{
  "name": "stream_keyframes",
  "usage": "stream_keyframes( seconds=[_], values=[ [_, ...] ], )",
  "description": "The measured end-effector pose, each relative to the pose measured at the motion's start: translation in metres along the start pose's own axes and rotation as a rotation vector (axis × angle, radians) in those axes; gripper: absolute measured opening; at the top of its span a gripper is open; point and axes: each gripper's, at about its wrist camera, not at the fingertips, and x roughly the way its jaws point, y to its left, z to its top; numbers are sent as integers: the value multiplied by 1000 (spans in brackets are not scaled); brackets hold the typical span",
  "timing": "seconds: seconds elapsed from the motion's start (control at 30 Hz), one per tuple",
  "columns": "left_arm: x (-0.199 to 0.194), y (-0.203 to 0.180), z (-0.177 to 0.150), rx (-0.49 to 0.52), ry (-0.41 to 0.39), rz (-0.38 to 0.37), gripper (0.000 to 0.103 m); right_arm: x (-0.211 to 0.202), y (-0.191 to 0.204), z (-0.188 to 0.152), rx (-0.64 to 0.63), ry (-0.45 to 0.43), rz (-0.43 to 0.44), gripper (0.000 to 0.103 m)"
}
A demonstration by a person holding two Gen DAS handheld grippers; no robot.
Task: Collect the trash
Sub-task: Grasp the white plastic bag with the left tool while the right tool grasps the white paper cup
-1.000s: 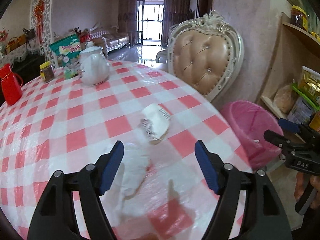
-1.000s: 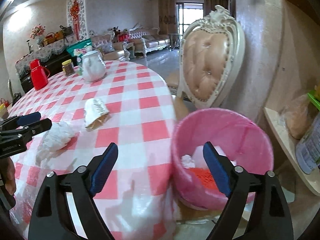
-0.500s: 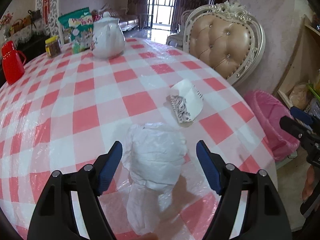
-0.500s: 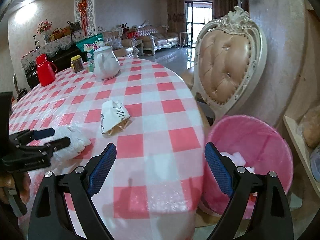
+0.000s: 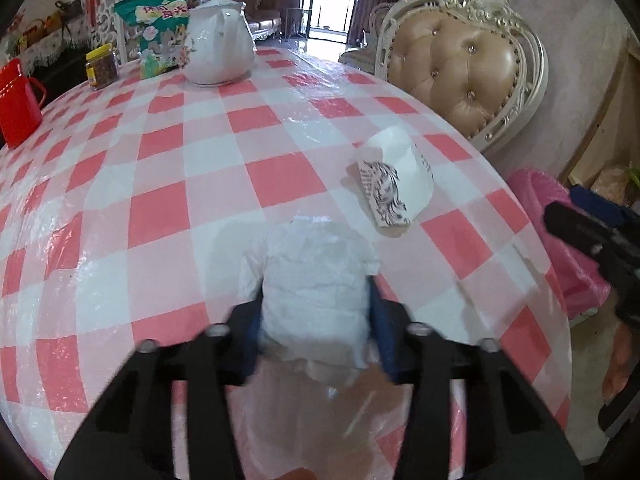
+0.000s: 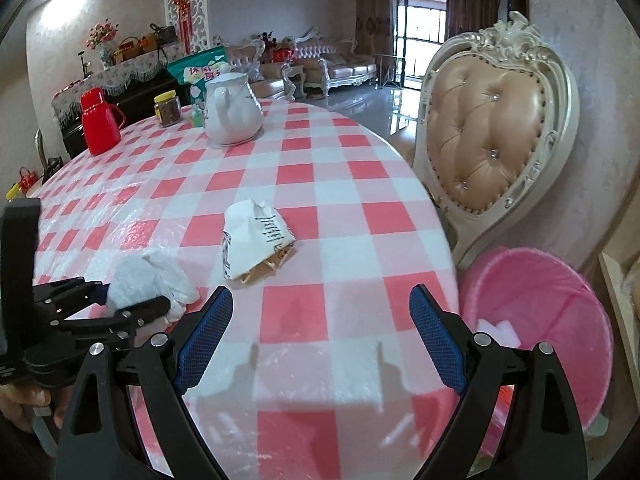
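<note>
2 trash items left on the table, none binned now.
Left gripper jaws just closed onto crumpled plastic bag near the table's front edge; right gripper wide open, empty; paper wrapper toward the right edge, by the pink bin.

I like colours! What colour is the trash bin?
Pink, clearest in the right wrist view.

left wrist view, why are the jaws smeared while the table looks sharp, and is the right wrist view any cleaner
Left wrist view: motion blur smears the left gripper, whose jaws have just been closing on the crumpled white plastic bag; window glare streaks the checked tablecloth. Right wrist view: crisp right gripper, fisheye bending at the edges.
</note>
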Motion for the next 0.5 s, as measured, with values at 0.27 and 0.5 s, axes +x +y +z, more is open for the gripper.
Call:
stream_keyframes(
  seconds=[0.27, 0.5],
  values=[
    [-18, 24, 11, -74, -59, 13, 35, 32, 25, 14, -24, 32, 26, 84],
    [-39, 47, 20, -126, -125, 54, 35, 62, 45, 29, -39, 59, 30, 84]
  ],
)
